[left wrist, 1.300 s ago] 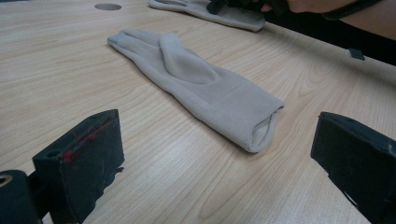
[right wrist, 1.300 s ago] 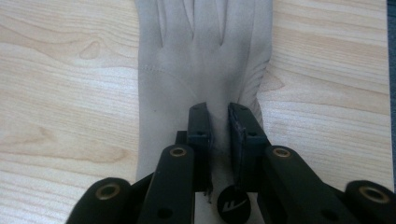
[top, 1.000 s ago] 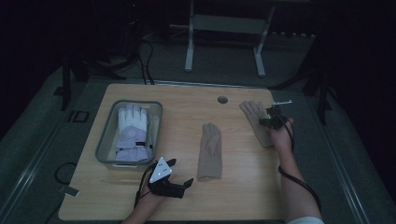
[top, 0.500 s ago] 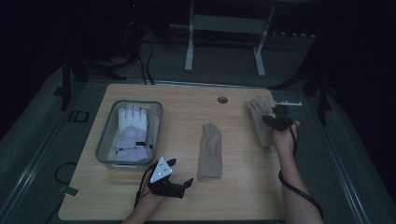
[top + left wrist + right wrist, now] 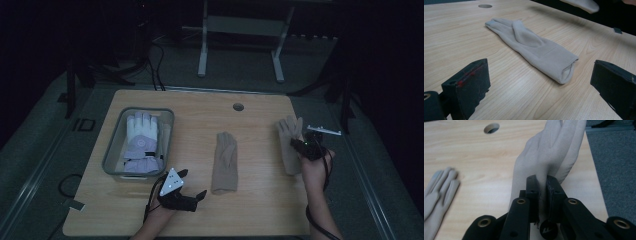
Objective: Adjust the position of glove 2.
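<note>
The right tool (image 5: 306, 144) is closed tight on a beige glove (image 5: 288, 145), its two black jaws pinching a fold of the fabric with the glove's fingers stretching away ahead of the tool, as the right gripper view (image 5: 541, 195) shows plainly. Compared with the frames from a second and half a second ago, this tool has drawn back toward the person and the glove has come with it, so the glove now lies lower along the right side of the wooden surface (image 5: 260, 210), with its cuff end trailing just to the left of the tool. The left tool (image 5: 186, 196) has stayed where it was near the front edge, its jaws wide apart and holding nothing; in the left gripper view the two jaw blocks stand at either side of the frame with bare wood between them. Ahead of that tool, slightly to its right, a second beige glove (image 5: 534, 47) lies flat and unmoved, cuff end nearest the tool and fingers pointing away. To the left of and beyond the left tool sits a clear bin (image 5: 111, 155) holding a white glove (image 5: 141, 141), unchanged from before.
</note>
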### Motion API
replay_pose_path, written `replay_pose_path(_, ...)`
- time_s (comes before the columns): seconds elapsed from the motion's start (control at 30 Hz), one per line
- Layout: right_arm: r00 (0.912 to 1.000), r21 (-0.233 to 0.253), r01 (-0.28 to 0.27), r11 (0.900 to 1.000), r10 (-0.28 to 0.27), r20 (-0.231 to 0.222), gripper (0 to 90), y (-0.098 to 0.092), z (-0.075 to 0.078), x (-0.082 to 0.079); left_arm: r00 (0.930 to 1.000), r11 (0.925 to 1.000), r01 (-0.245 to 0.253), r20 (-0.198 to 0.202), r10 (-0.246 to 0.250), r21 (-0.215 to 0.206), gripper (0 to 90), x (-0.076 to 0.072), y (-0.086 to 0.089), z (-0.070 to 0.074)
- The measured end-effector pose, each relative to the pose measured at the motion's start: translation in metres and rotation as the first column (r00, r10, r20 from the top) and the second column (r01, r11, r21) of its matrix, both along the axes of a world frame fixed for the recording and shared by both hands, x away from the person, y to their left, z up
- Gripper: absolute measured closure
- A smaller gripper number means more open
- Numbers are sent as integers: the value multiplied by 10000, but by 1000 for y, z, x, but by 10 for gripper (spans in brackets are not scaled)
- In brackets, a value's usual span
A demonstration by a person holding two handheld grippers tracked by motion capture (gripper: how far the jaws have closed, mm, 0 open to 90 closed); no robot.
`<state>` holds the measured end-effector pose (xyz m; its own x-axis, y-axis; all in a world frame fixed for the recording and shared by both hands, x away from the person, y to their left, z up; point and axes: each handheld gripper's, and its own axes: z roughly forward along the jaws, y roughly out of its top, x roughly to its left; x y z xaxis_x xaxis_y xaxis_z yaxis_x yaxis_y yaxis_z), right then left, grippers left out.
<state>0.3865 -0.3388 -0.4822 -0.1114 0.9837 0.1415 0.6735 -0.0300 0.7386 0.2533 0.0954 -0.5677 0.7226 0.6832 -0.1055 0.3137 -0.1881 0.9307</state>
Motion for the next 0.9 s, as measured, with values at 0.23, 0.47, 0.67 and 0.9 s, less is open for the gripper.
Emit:
replay_pose_path(0.23,9999,-87,-118,9999,117,-48,818,7,-6,-29,10000,10000,-30,36,30,11,28,0,0,1)
replay_pose_path(0.47,9993,-195,-95,9998,88,-370,815,11,-28,-52,10000,10000,-28,67,28,-12,28,0,0,2)
replay_pose_path(0.67,9969,-97,117,9999,-124,-772,796,11,-51,-60,10000,10000,-2,75,2,-7,28,-1,-1,2)
replay_pose_path(0.9,9946,-108,-129,9999,117,-1035,648,10,-64,-62,10000,10000,21,49,-20,-33,28,0,-1,1)
